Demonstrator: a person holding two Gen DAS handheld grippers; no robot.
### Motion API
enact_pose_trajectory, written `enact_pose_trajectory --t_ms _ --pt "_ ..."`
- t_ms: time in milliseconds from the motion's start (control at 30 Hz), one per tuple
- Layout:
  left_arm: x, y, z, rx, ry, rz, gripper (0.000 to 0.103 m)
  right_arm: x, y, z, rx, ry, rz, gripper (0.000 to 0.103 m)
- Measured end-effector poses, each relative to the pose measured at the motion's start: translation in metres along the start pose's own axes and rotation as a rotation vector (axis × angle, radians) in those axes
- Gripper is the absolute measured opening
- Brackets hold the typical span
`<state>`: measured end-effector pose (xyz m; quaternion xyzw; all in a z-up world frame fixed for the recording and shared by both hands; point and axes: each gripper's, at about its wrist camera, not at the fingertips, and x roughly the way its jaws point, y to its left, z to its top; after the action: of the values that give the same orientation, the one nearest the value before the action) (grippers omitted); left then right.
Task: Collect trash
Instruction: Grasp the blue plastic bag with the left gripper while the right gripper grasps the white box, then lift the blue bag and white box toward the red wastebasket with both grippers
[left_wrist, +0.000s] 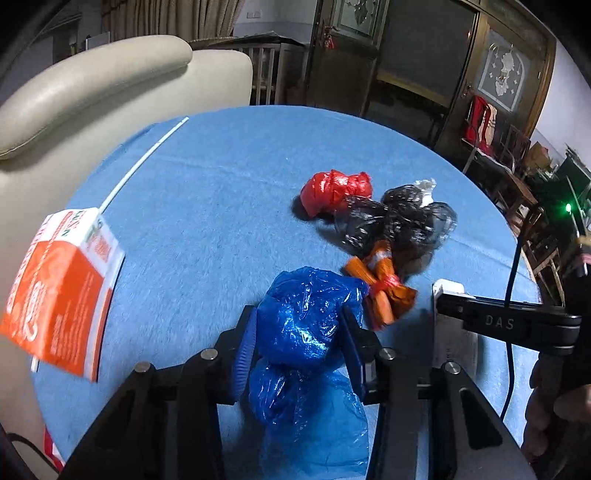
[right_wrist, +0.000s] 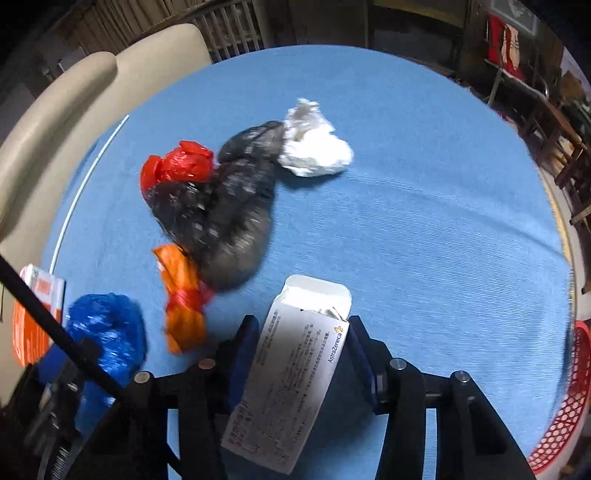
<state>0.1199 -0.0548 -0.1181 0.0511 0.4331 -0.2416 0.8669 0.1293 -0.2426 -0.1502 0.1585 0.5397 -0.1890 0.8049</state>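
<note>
My left gripper (left_wrist: 300, 317) is shut on a crumpled blue plastic bag (left_wrist: 303, 398), both pads pressing its sides, low over the blue tablecloth (left_wrist: 207, 206). My right gripper (right_wrist: 303, 326) is shut on a white medicine box (right_wrist: 291, 387) with an open flap; the box stands slanted between the pads. Just beyond lie an orange wrapper tied with red (right_wrist: 183, 299), a black bag (right_wrist: 225, 214), a red bag (right_wrist: 177, 166) and crumpled white paper (right_wrist: 314, 144). In the left wrist view the right gripper's finger (left_wrist: 498, 321) shows at the right edge.
An orange-and-white carton (left_wrist: 62, 291) lies at the table's left edge beside a thin white stick (left_wrist: 144, 162). A red mesh basket (right_wrist: 565, 398) sits past the table's right rim. A beige sofa (left_wrist: 92, 92) stands behind on the left; wooden furniture fills the back right.
</note>
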Motion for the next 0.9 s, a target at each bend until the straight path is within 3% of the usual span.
enact_pose_trajectory --t_ms 167,433,700,900 --pt "-0.035 -0.019 -0.015 0.011 -0.049 0.015 0.046 -0.021 -0.036 -0.026 0.008 -0.027 0.072 0.049" --pt "-0.087 -0.063 -0.034 0.032 -0.111 0.021 0.046 -0.083 -0.114 -0.075 0.029 -0.175 0.221 0.049" --pt "-0.136 -0.135 -0.047 0.139 -0.176 -0.029 0.046 -0.151 -0.183 -0.11 0.093 -0.334 0.359 0.049" --pt "-0.156 -0.191 -0.06 0.27 -0.186 -0.072 0.046 -0.193 -0.229 -0.136 0.149 -0.428 0.388 0.049"
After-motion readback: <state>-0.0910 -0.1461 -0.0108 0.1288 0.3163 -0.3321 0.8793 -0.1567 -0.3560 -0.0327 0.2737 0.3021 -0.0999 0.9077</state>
